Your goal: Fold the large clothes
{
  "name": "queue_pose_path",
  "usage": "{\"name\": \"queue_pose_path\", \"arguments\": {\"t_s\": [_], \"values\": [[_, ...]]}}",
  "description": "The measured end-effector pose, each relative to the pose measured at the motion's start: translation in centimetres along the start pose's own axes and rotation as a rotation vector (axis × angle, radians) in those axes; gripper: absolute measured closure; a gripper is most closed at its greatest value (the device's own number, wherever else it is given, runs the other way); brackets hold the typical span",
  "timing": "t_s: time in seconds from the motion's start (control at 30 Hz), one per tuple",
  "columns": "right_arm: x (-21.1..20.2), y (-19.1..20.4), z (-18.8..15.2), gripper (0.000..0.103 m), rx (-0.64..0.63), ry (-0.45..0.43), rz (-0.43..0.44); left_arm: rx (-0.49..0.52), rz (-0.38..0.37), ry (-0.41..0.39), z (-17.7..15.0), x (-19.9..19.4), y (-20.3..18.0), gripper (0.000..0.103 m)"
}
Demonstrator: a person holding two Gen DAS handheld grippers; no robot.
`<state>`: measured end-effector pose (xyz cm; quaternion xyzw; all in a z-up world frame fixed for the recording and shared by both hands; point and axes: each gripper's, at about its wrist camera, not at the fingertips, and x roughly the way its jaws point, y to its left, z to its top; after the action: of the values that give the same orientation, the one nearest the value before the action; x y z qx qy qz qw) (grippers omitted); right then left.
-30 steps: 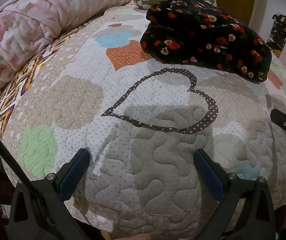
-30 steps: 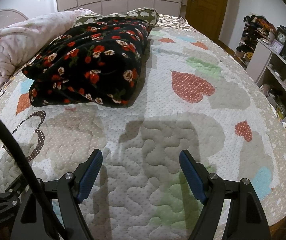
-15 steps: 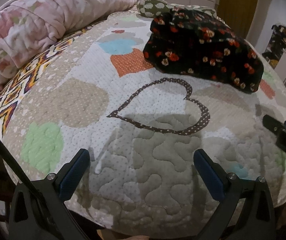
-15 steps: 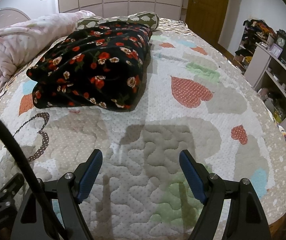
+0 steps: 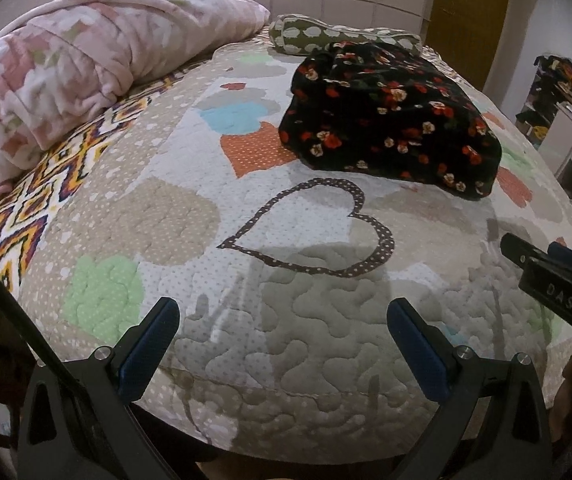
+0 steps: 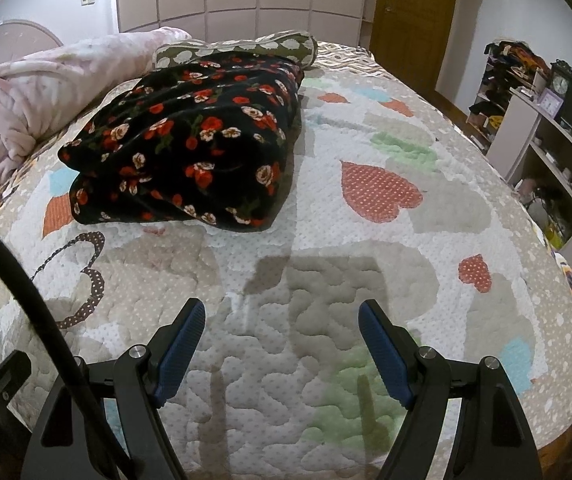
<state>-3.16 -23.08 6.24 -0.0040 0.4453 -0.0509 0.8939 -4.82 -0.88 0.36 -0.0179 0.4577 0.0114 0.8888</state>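
A black garment with red and white flowers (image 5: 389,120) lies folded in a thick bundle on the quilted bedspread (image 5: 286,300); it also shows in the right wrist view (image 6: 190,148). My left gripper (image 5: 284,320) is open and empty, held over the near edge of the bed, well short of the garment. My right gripper (image 6: 282,320) is open and empty, also over the near part of the bed, apart from the garment. The right gripper's body shows at the right edge of the left wrist view (image 5: 557,284).
A rolled pink blanket (image 5: 66,92) lies along the bed's left side. A green spotted pillow (image 5: 325,38) sits behind the garment. Shelves with clutter (image 6: 533,120) and a wooden door (image 6: 409,20) stand to the right of the bed.
Both grippers have drawn back and up from the bed, so the garment looks farther away. Both stay open and empty. The garment has not moved.
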Motion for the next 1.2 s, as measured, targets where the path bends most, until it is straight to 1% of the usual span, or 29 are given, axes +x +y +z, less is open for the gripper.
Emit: {"name": "queue_pose_path", "arguments": {"t_s": [1.2], "values": [[-0.03,0.29,0.02,0.02,-0.01,-0.002,0.012,-0.011,-0.011,0.01,0.04,-0.04,0.27,0.0]]}}
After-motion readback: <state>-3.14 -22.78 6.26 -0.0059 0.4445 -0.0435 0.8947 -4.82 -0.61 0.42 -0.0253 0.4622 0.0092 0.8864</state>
